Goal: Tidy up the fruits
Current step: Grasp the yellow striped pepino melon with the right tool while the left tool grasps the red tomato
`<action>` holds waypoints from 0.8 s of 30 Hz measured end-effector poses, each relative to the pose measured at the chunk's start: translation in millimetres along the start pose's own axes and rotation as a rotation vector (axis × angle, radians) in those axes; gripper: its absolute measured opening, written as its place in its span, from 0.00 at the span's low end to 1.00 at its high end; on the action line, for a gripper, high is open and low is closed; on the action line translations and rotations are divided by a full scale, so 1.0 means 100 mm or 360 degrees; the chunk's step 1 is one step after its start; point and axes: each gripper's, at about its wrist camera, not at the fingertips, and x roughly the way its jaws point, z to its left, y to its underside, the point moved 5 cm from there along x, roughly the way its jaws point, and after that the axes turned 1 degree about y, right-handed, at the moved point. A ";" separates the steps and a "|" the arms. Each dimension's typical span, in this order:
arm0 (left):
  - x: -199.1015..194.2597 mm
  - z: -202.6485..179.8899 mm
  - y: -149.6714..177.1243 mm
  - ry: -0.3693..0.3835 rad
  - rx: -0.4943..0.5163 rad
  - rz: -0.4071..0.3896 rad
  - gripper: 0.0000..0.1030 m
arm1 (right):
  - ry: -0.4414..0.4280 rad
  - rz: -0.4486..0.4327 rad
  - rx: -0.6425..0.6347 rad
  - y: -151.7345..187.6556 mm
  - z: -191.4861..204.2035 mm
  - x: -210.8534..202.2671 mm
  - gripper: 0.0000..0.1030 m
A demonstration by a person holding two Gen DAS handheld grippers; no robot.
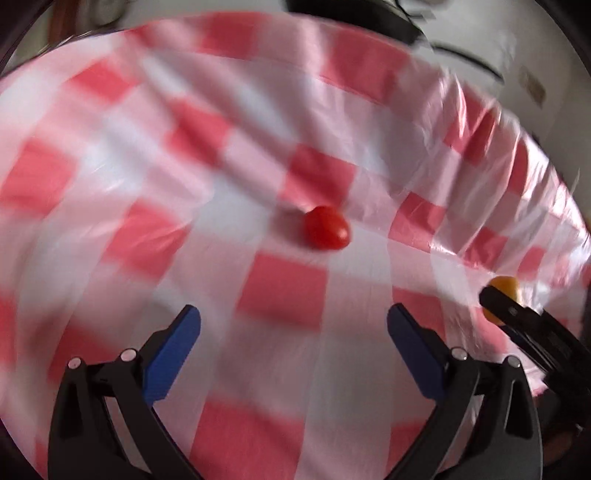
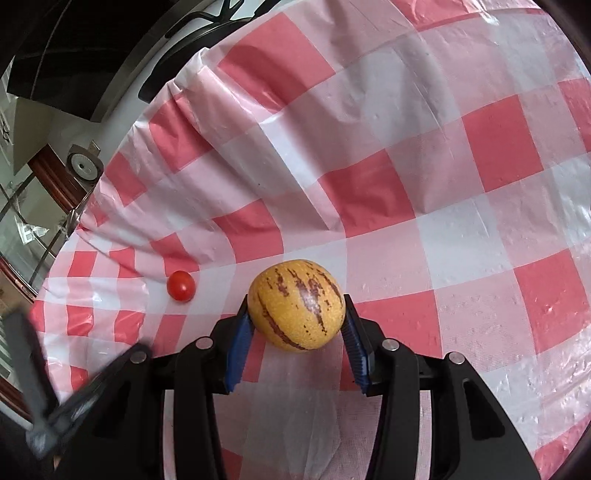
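A small red cherry tomato (image 1: 326, 228) lies on the red-and-white checked tablecloth (image 1: 258, 155), ahead of my open, empty left gripper (image 1: 293, 319). It also shows in the right wrist view (image 2: 180, 285), to the left. My right gripper (image 2: 295, 306) is shut on a yellow fruit with purple-brown stripes (image 2: 296, 309), held between its blue pads. In the left wrist view the yellow fruit (image 1: 503, 290) and the right gripper's dark finger show at the right edge. The left wrist view is blurred.
The tablecloth (image 2: 406, 166) hangs over the table's far edge. Beyond it are a white floor and dark objects (image 1: 369, 18). The left gripper's blurred dark arm (image 2: 74, 398) shows at the lower left of the right wrist view.
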 end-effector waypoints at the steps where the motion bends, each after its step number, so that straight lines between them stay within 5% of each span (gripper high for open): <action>1: 0.09 -0.03 -0.06 0.0021 0.0027 0.0030 0.90 | -0.0009 0.0003 0.0005 0.00 0.00 0.01 0.45; 5: 0.36 -0.12 -0.29 0.0059 0.0122 0.0082 0.77 | -0.0020 0.0008 0.0008 0.01 -0.05 -0.03 0.45; 12: 0.52 -0.22 -0.43 0.0004 0.0301 0.0093 0.39 | -0.0006 0.0043 -0.0008 0.02 0.00 0.06 0.45; 19: -0.01 -0.12 -0.24 0.0018 0.0211 -0.0098 0.38 | -0.0006 0.0044 -0.0009 0.03 0.01 0.07 0.45; 24: -0.66 0.02 0.33 0.0226 -0.0047 -0.0152 0.38 | -0.0013 0.0034 -0.0007 0.03 0.01 0.05 0.45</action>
